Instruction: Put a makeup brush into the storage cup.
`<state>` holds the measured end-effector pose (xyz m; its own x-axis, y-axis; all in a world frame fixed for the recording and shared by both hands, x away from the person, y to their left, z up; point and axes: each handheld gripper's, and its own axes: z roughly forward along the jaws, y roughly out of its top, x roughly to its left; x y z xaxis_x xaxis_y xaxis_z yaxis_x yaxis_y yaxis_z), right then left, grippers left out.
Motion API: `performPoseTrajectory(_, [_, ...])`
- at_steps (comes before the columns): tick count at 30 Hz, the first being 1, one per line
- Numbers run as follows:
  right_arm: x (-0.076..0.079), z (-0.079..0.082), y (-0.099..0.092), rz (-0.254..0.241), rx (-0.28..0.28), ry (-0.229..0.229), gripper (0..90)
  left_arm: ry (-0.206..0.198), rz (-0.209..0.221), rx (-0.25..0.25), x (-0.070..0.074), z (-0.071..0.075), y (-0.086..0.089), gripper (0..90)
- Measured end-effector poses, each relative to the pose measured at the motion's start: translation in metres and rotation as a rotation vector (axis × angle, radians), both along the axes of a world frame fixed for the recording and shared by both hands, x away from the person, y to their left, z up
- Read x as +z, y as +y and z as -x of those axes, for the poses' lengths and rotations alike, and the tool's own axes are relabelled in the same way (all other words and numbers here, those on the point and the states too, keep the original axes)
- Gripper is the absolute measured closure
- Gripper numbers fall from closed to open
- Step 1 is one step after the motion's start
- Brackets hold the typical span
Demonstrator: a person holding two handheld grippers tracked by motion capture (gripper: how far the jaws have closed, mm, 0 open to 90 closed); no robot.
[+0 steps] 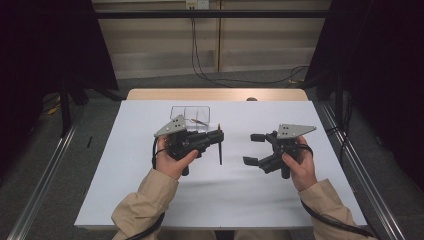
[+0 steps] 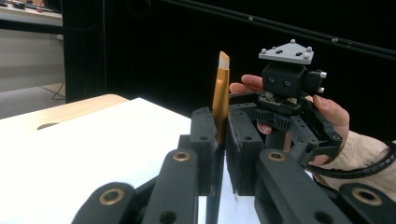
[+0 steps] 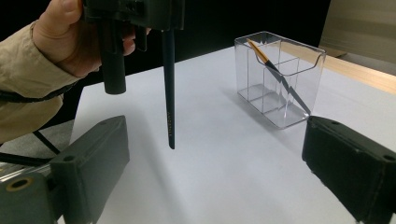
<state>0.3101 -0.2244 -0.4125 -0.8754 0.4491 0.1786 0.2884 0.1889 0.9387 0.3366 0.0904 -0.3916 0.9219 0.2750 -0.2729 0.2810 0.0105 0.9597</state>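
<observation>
While my left gripper (image 1: 218, 138) clamps its fingers on the paintbrush (image 1: 220, 150), handle hanging down toward the table (image 1: 150, 200), my right gripper (image 1: 254, 148) gapes wide and empty. The clear organizer (image 1: 190, 117) sits near the brush at eleven o'clock, left hand nearer.

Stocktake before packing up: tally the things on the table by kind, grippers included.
Paintbrushes: 2, one in the left gripper at, one in the holder
Clear holder: 1
Grippers: 2, with the right gripper
Total: 5
</observation>
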Motion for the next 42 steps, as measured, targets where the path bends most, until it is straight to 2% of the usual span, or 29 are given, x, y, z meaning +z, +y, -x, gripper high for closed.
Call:
performPoseTrajectory(5, [0.0,0.002,-0.002,0.019,-0.015,-0.007,6.7,-0.011,0.003,0.006,0.001,0.001,0.002,82.1])
performPoseTrajectory(28, [-0.004,0.015,-0.028,0.012,-0.05,-0.021,4.1,-0.029,-0.004,0.021,0.001,0.002,0.006,83.1])
performPoseTrajectory(42, [-0.008,0.025,-0.045,0.027,-0.075,-0.023,4.1,-0.041,-0.004,0.023,0.002,0.002,0.008,83.3])
